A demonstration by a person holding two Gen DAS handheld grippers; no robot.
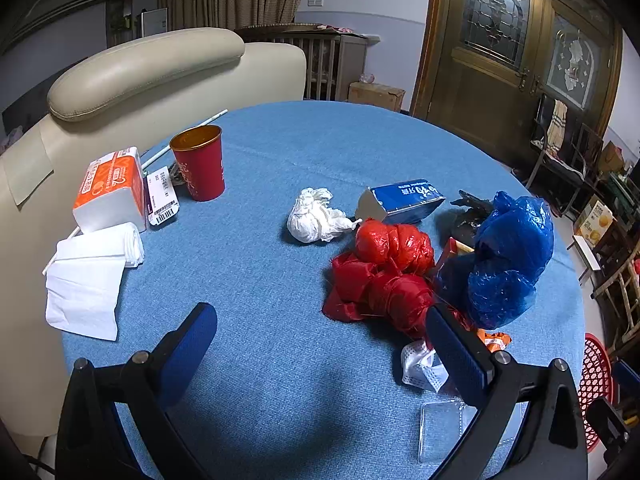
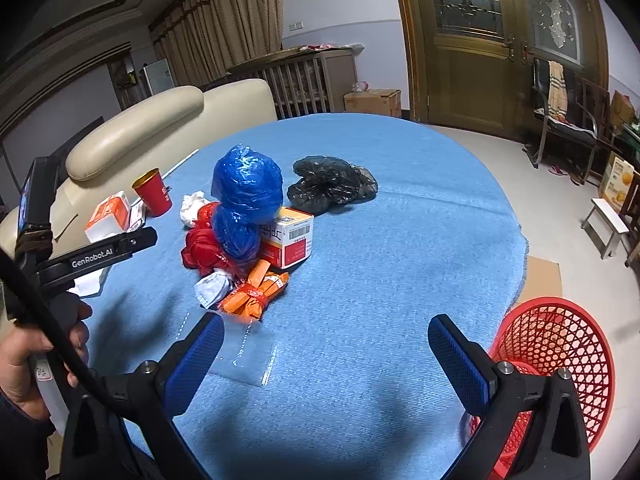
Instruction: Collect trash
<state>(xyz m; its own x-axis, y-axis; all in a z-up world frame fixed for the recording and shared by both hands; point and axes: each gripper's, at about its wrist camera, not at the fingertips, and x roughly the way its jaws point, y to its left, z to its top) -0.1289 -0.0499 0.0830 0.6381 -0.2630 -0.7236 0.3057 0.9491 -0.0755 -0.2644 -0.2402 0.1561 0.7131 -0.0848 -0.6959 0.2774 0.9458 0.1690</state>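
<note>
Both tools, left (image 1: 320,344) and right (image 2: 326,346), gape empty; red basket (image 2: 560,344) looks empty.

Beyond the grippers, a matt woven blue tablecloth (image 1: 280,360) carries glossy crinkled blue plastic bag (image 1: 508,264), shiny red plastic bag (image 1: 384,276), crumpled white paper tissue (image 1: 316,216).

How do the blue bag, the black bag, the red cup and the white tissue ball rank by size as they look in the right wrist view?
1. blue bag, clearly largest
2. black bag, though it lies farther back
3. red cup
4. white tissue ball, partly hidden behind the red bag, so its spot below the cup is unsure
</note>
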